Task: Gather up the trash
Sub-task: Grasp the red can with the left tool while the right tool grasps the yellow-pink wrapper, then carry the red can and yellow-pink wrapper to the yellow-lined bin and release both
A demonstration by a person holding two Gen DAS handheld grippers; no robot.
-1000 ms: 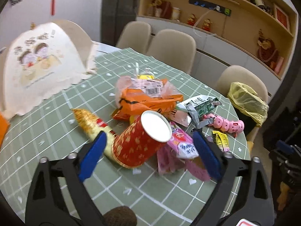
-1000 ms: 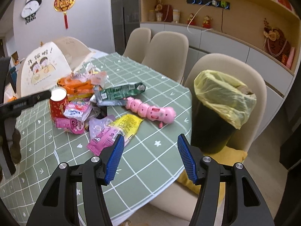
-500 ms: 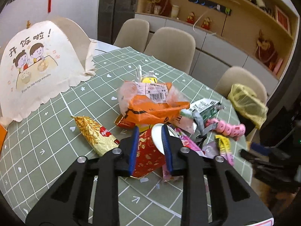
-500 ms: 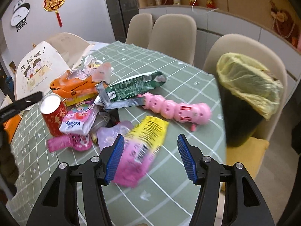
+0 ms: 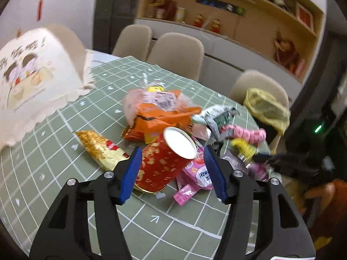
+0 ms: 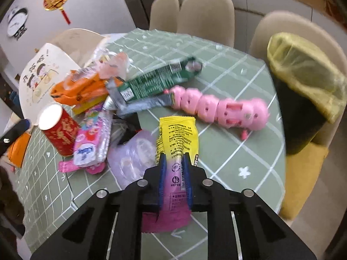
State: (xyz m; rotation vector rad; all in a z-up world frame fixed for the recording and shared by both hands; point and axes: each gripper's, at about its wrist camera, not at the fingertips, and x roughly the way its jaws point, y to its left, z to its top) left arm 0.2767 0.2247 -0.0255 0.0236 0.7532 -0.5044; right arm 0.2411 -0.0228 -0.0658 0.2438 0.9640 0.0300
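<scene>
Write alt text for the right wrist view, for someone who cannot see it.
The right gripper is closing its blue fingers on a yellow-and-pink snack wrapper lying on a green checked tablecloth. Beyond lie a pink segmented toy, a red paper cup and more wrappers; a yellow-lined bin stands right.

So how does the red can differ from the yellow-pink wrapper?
The red can is a rigid cylinder; the wrapper is a flat, soft packet. The can lies tilted between the left gripper's opening jaws, untouched; the right gripper's closing jaws pinch the wrapper. Both rest on the green table.
</scene>
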